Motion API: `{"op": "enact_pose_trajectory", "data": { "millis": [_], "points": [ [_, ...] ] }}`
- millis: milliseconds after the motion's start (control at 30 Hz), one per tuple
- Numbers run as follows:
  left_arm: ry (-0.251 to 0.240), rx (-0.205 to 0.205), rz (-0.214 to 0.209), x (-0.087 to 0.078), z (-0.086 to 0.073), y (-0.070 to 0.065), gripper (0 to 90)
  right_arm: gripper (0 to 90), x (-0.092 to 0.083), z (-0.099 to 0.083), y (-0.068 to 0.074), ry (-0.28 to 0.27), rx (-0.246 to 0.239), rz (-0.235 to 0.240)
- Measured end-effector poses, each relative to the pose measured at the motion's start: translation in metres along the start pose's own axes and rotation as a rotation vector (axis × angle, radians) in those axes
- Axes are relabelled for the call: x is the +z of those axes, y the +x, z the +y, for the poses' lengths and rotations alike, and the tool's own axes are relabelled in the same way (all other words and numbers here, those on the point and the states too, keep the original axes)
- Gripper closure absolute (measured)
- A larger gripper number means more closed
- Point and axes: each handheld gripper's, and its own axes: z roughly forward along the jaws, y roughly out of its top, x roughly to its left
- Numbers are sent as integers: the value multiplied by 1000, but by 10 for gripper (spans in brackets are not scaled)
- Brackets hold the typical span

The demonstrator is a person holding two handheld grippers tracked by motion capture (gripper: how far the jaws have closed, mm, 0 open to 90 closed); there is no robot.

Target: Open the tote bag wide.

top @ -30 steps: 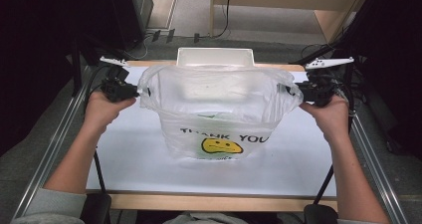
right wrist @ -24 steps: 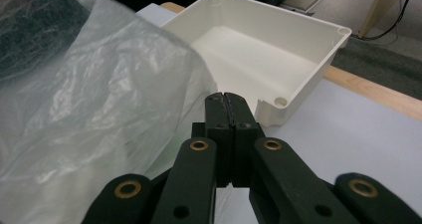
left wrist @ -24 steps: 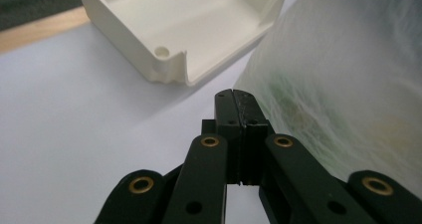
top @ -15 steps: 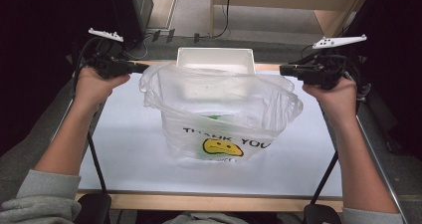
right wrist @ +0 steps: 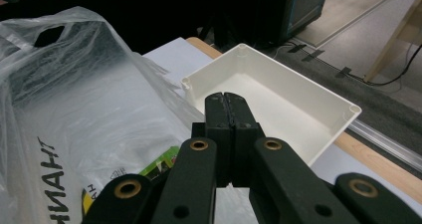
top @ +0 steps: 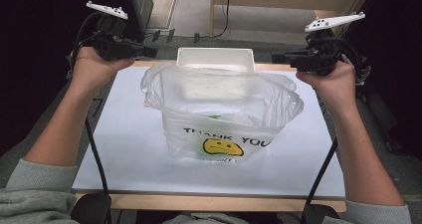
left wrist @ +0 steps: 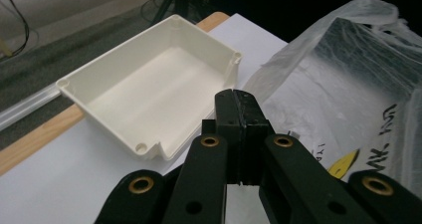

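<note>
1. The left tool [top: 149, 51] is held above the far left corner of the counter [top: 124, 134], clear of everything; in the left gripper view [left wrist: 238, 97] its two black jaws are clenched flat together with nothing between them.
2. The right tool [top: 276, 58] is held above the far right corner of the counter, also clear of the bag; in the right gripper view [right wrist: 228, 100] its jaws are pressed together and grip nothing.
3. Both tools point inward, toward each other, with the bag's open mouth lying lower and between them.
4. The clear plastic bag [top: 224, 112] stands by itself in the middle of the white counter, its mouth gaping upward and its rim crumpled.
5. The bag's front carries the words "THANK YOU" and a yellow smiley face [top: 222, 147], facing the person.
6. Something green and white [right wrist: 161, 165] lies inside the bag near its bottom; what it is cannot be told.
7. A white plastic tray [top: 215, 60] sits at the far edge of the counter, just behind the bag, and is empty in both gripper views.
8. The person's forearms, in grey sleeves [top: 35, 184], come in from the near edge on either side of the bag.
</note>
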Motion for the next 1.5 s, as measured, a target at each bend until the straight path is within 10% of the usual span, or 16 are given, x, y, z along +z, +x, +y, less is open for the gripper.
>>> {"op": "enact_pose_trajectory", "data": {
  "millis": [633,1500],
  "points": [
    [76,136,-121,62,42,-64,900,900,41,18,39,38,-73,115],
    [195,51,-108,111,-20,-43,885,888,102,-27,47,120,-74,138]
  ]
}}
